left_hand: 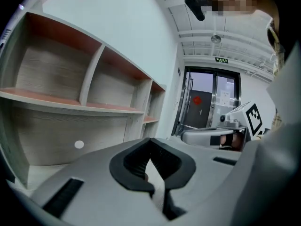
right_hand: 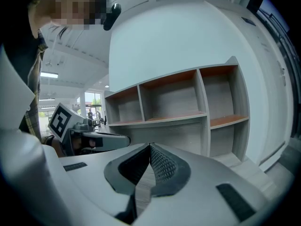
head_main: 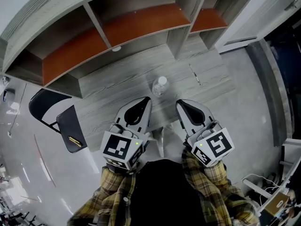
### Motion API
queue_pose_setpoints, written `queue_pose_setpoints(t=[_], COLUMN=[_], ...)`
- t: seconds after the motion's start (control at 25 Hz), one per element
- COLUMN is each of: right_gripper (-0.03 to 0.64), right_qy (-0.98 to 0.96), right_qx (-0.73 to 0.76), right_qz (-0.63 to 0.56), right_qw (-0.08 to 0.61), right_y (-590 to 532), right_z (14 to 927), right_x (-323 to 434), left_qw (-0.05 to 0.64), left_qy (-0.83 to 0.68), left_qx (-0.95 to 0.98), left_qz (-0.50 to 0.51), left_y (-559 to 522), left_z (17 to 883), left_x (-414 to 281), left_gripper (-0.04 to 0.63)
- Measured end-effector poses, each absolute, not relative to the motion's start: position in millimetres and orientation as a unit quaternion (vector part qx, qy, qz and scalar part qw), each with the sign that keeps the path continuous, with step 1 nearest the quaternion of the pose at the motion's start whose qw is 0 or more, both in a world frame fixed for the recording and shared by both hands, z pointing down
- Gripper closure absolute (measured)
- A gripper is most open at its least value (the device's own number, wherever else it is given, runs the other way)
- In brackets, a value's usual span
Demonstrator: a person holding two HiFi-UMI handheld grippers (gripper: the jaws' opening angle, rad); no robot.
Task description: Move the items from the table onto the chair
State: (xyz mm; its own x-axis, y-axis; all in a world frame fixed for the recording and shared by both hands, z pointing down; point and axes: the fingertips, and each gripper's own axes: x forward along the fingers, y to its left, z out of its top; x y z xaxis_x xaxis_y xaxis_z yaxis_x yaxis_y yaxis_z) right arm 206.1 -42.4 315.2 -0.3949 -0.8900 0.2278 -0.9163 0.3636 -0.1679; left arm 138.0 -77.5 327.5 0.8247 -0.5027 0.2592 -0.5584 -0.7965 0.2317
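In the head view a clear water bottle (head_main: 160,85) with a white cap stands on the grey wood table (head_main: 113,98), just beyond my two grippers. A thin pen-like item (head_main: 194,74) lies further right on the table. A black chair (head_main: 70,128) stands to the left, with a small yellow item (head_main: 75,141) on its seat. My left gripper (head_main: 147,99) (left_hand: 150,140) is shut, with nothing between its jaws. My right gripper (head_main: 178,102) (right_hand: 150,145) is also shut and empty. Both point at the shelves, side by side. Neither gripper view shows the bottle.
An open shelf unit (head_main: 141,25) with orange-brown boards rises along the table's far edge. The left gripper view shows a dark glass doorway (left_hand: 209,98) to the right. Cables and boxes (head_main: 268,192) lie on the floor at lower right.
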Motion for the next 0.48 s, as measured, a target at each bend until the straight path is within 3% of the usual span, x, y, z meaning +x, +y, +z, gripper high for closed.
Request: queue_pose_setpoints(t=[0.48], right_gripper=[0.598], right_qy=[-0.858], right_qx=[0.489], right_qz=[0.145], right_qw=[0.053], right_y=[-73.8], right_z=[320.9], right_x=[246.8], left_qw=[0.142], left_qy=[-0.343], left_qx=[0.921], left_qz=[0.117], left_y=[-102.1], left_z=[344.8], left_x=[179.9], left_gripper=[0.584])
